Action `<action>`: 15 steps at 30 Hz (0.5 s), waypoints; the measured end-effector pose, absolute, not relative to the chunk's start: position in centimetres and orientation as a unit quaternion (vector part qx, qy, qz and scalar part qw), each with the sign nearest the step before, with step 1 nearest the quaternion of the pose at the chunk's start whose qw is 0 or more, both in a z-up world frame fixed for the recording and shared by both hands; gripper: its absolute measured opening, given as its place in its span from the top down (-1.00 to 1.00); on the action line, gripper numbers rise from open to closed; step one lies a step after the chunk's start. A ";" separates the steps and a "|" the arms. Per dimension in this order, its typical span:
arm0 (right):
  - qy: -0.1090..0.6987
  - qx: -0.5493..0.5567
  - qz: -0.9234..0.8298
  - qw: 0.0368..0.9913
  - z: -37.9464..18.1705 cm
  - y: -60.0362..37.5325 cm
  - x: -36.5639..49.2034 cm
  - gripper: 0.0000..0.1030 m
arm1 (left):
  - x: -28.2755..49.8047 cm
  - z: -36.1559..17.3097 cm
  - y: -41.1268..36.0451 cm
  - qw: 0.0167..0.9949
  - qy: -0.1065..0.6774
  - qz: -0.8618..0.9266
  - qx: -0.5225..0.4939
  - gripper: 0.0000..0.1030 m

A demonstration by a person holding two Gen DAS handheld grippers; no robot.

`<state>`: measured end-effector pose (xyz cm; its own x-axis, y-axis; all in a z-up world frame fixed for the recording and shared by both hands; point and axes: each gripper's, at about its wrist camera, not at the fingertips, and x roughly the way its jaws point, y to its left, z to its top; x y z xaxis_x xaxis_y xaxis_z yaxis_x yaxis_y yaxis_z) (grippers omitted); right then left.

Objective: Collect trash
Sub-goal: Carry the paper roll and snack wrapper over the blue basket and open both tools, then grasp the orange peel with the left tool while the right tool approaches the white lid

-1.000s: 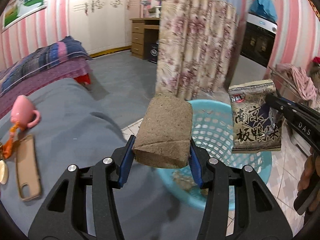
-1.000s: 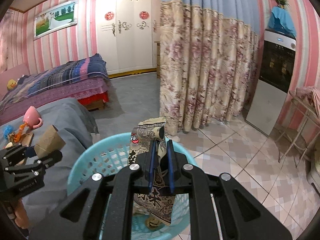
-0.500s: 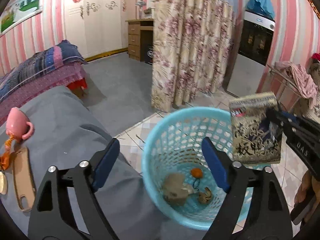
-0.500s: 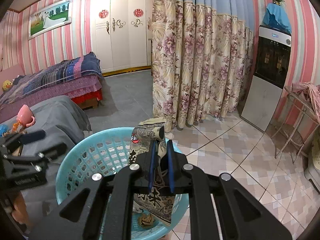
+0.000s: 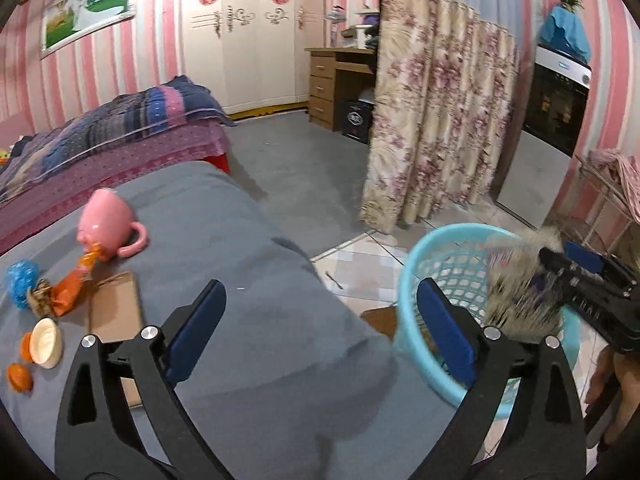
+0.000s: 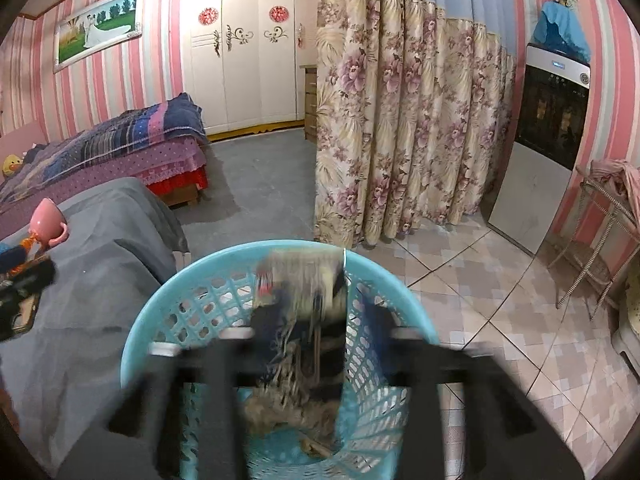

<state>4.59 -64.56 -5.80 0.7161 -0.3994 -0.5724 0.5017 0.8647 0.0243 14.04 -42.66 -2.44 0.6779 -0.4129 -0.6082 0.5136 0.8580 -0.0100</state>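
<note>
Two claws, and both of yours are letting go at once. Your right claw (image 6: 316, 344) hangs over the basket (image 6: 144, 320), its jaws opening, and the wrapper (image 6: 300, 304) shows as a blur between them, falling inside the rim; the pads look clear of it, though blur hides the fine detail. Seen from the left wrist, the wrapper (image 5: 520, 292) sits just in front of that claw (image 5: 560, 280) and above the basket (image 5: 440, 240), so I judge it lands inside. Your left claw (image 5: 320, 328) is spreading to its widest with nothing between the blue pads. It points over the grey bed (image 5: 240, 240), with the basket off to its right. The remaining litter lies to the left of that claw: an orange scrap (image 5: 72, 284), a blue ball (image 5: 22, 288), peel (image 5: 20, 376) and a small white cup (image 5: 46, 342) by a phone case (image 5: 116, 304), the pink mug (image 5: 106, 226) behind them. The orange scrap's long axis runs diagonally up towards the mug. Your left hand is plainly nearer, so the next pick looks like its job: swing left and down.
</note>
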 end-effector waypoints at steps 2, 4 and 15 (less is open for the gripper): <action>0.286 0.083 -0.249 0.922 -5.9 -64.0 5.1 -0.43 | 14.2 -2.0 -41.3 0.917 0.308 -0.244 0.075 -0.84; 0.294 0.078 -0.251 0.919 -6.2 -63.4 5.7 -0.62 | 14.3 -1.6 -40.3 0.919 0.306 -0.237 0.072 -0.85; 0.278 0.068 -0.254 0.924 -4.5 -59.9 6.7 -0.90 | 14.6 0.3 -32.6 0.936 0.291 -0.191 0.051 -0.89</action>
